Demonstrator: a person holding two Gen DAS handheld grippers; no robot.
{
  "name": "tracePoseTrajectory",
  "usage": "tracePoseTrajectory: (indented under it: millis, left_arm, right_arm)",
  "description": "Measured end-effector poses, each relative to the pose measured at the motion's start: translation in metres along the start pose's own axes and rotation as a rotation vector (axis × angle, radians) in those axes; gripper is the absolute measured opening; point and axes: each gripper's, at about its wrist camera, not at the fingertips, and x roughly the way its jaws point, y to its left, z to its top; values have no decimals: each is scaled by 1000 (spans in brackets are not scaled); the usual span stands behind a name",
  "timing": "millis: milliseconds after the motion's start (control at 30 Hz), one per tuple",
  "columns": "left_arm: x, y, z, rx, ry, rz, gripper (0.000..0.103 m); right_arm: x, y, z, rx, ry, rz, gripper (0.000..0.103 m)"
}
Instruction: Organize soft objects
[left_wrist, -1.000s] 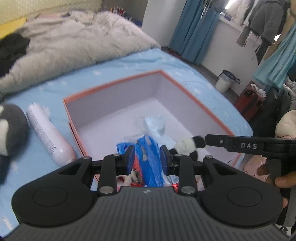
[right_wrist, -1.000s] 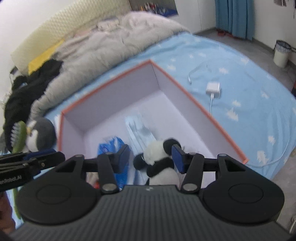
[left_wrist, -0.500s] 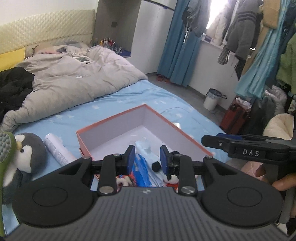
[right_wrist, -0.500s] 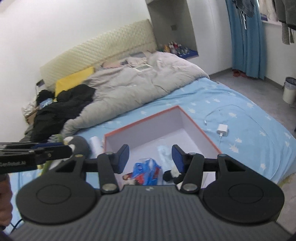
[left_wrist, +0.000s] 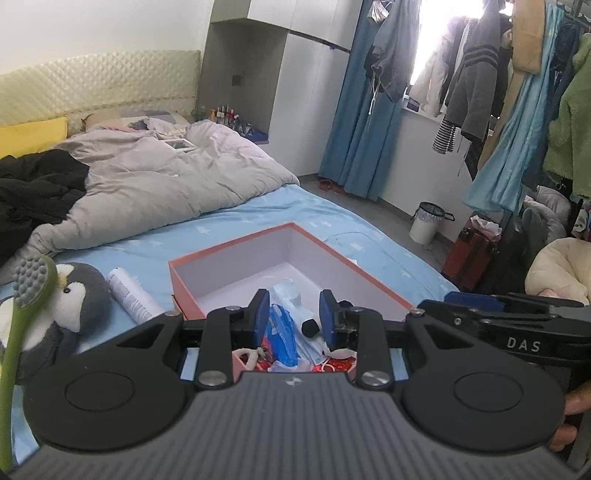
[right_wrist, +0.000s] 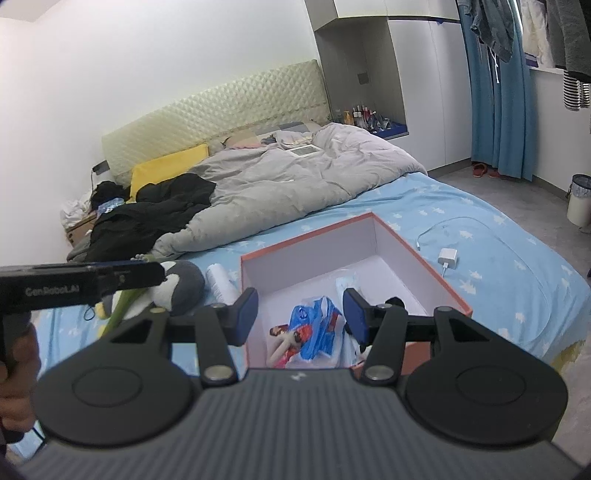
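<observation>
Both our grippers have pulled back from the box (left_wrist: 280, 236), fingers apart and empty; the penguin plush (left_wrist: 79, 295) remains outside.

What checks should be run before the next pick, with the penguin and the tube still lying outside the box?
1. Left gripper empty: ok, jaws apart with nothing between them.
2. Right gripper empty: ok, jaws apart, nothing held.
3. Orange-rimmed cardboard box with white inside has free space: ok, far half bare.
4. Grey and white plush penguin reachable: ok, lying on the blue sheet beside the box.
5. Green long-handled brush clear of the penguin: not ok, it crosses in front of it.
6. White cylindrical tube soft enough to belong: cannot tell.
</observation>
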Motion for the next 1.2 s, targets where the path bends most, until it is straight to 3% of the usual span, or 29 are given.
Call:
tracePoseTrajectory:
  millis: [300, 767, 1200]
  left_arm:
    - [-20, -13, -32, 21, -24, 14, 34]
    - [-21, -6, -69, -39, 16, 21, 34]
    - [-30, -6, -93, -56, 40, 53, 34]
  right_arm:
    - [-25, 12, -26, -8, -36, -4, 54]
    - [-25, 14, -70, 24, 9, -23, 54]
    - [-26, 25, -82, 11, 15, -53, 54]
